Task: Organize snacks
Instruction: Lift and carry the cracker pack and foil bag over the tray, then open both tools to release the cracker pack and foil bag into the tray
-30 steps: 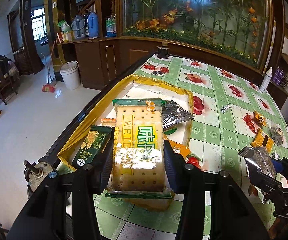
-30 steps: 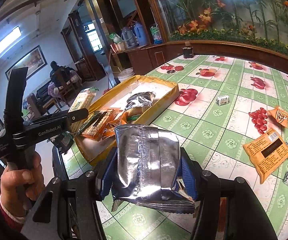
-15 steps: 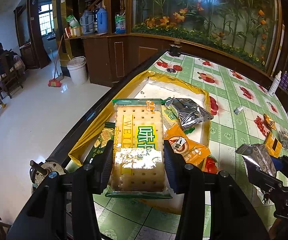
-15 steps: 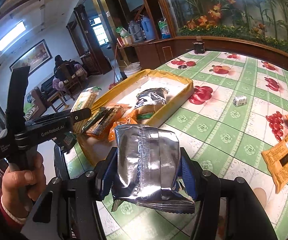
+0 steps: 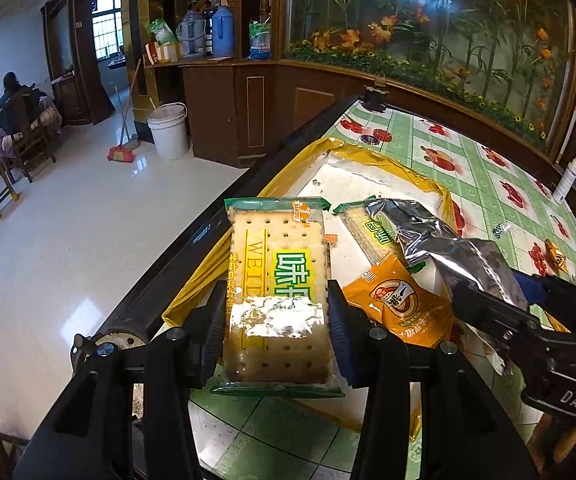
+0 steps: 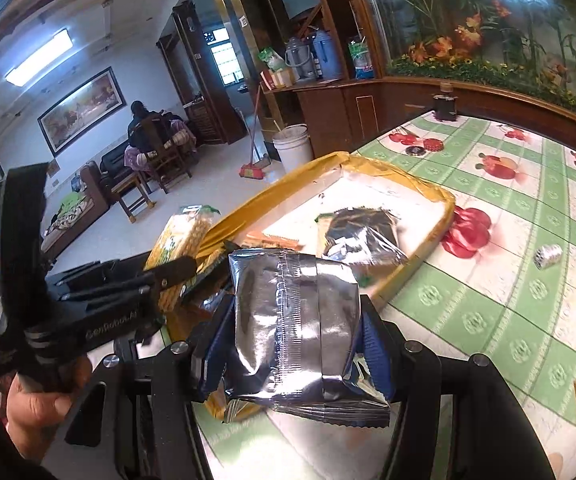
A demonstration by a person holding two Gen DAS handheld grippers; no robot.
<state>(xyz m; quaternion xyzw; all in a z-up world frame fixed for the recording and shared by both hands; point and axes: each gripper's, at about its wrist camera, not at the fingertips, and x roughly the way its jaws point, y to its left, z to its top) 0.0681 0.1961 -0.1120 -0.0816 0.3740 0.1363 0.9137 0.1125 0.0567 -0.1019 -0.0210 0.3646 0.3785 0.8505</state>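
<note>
nearest, the left gripper (image 5: 276,328) clamps a cracker pack (image 5: 278,280) above the near end of the yellow tray (image 5: 416,170), and the right gripper (image 6: 294,344) clamps a foil bag (image 6: 294,316) just short of that end. neither is set down yet. several snacks lie in the tray, among them an orange packet (image 5: 398,304). farther across the bench (image 6: 500,280), a few snacks are yet to collect, so roughly midway.
</note>
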